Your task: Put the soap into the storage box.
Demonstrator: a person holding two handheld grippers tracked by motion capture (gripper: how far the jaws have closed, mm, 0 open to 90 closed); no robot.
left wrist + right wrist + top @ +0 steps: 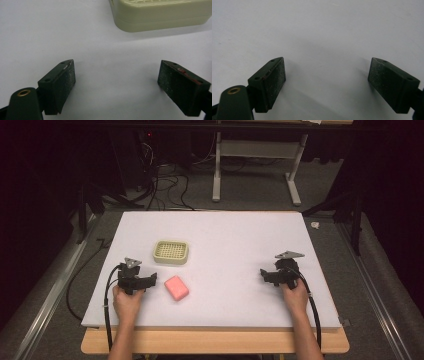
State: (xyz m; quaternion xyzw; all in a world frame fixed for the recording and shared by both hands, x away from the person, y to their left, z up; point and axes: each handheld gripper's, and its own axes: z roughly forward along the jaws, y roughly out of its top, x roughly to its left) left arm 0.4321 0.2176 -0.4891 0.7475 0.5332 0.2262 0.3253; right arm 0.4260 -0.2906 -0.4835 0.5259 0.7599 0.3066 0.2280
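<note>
Two hand-held grippers — left, right — both spread, empty. Soap beside left: hard, slick — pinch long sides. Dish beyond.

I see a table with a big flat mat on top of it. On the mat, over on the left side, sits a soap dish. A bar of soap lies on the mat too, near the dish and closer to me, a bit to its right. They do not touch. My left gripper rests just to the left of the soap. My right gripper is far over on the right side of the mat, well apart from the rest. In the left gripper view, the soap dish lies ahead of the jaws, off to the right.
</note>
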